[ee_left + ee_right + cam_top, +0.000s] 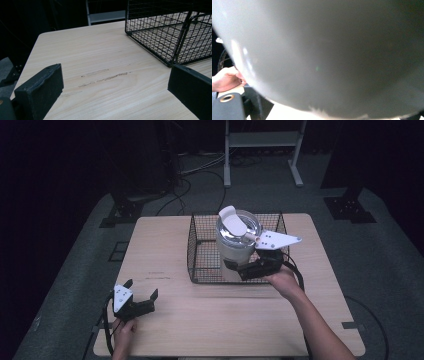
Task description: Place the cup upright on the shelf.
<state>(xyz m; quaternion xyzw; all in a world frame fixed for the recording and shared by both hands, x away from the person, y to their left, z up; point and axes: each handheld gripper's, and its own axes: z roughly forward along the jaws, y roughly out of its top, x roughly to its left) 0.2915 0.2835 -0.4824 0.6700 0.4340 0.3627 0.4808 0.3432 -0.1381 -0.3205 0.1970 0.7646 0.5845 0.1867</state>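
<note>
Right tongs clamping white pot (over basket), left tongs spread

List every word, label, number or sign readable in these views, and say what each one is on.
None can be read.
The white canister held by the right claw shows no print.
The wire basket and left claw carry no label.
The dark streaks on the table are scuffs, not writing.

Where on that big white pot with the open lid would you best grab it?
Around the round body of the white pot, from the near side, as the right gripper does now. The pot stands upright at the wire basket, its hinged lid flipped up, so the top gives little to hold; the lower wall is probably steadier.
</note>
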